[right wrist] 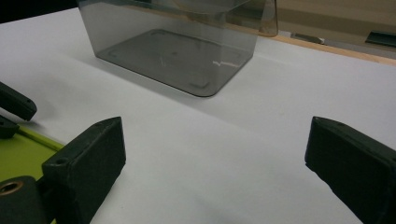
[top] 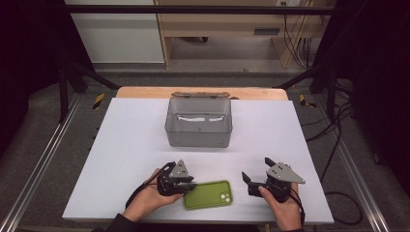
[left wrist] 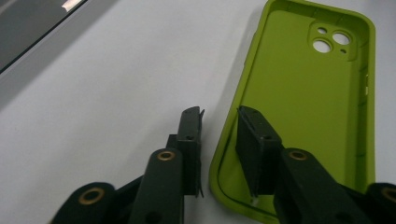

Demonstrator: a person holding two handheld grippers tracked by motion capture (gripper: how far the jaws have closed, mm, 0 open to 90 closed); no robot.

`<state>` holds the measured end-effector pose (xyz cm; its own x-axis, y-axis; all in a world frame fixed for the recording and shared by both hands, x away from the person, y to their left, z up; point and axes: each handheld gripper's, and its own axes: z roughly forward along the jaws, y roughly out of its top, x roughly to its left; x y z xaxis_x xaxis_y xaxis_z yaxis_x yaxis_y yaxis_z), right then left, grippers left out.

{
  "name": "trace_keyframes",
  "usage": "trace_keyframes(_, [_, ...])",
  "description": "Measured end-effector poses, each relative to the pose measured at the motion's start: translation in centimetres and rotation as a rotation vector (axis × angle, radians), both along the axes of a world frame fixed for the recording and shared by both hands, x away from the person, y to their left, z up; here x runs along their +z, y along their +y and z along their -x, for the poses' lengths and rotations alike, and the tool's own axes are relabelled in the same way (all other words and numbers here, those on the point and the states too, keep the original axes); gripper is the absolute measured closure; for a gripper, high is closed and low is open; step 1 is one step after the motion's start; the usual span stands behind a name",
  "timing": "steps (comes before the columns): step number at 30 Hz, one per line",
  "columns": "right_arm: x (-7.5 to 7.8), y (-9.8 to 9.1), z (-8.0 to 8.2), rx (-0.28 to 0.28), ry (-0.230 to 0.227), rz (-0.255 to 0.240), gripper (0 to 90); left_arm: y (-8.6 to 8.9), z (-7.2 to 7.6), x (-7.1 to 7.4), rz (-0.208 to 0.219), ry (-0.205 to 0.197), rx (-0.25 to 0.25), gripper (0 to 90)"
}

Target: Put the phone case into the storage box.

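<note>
- The green phone case [top: 208,194] is lying flat on the white worktop [top: 125,145], near the front edge, with its hollow side facing up.
- The left claw [left wrist: 219,140] is placed over the case's side wall. One jaw is outside the wall and one jaw is inside the case.
- A small gap can be seen between the outer jaw and the wall, so the case is not yet pinched tight. The claw is partly closed around the wall.
- The right claw [top: 256,176] is held wide open, just off to the side of the case, and nothing is between its jaws.
- The clear grey box [top: 198,123] is standing farther back on the worktop with its lid open. Nothing can be seen inside it.
- It looks like the case is meant to go into the box. That part is not done yet: the case has to be gripped, lifted and carried over.
</note>
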<state>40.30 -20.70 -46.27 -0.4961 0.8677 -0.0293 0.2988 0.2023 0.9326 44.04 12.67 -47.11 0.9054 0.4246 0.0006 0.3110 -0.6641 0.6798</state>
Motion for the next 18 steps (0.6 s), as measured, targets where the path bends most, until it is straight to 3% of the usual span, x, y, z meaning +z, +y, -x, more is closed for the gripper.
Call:
trace_keyframes(5, [-0.02,-0.08,-0.03,-0.005,0.003,-0.005,5.5,-0.05,-0.16,0.01,0.008,0.037,-0.004,80.4])
trace_keyframes(14, [-0.01,-0.04,-0.01,-0.004,0.003,-0.01,5.5,-0.05,0.25,0.04,0.001,0.013,-0.018,88.2])
trace_keyframes(18, [0.09,-0.17,0.05,-0.008,-0.004,-0.017,5.5,0.21,0.4,0.05,0.032,0.013,0.005,88.3])
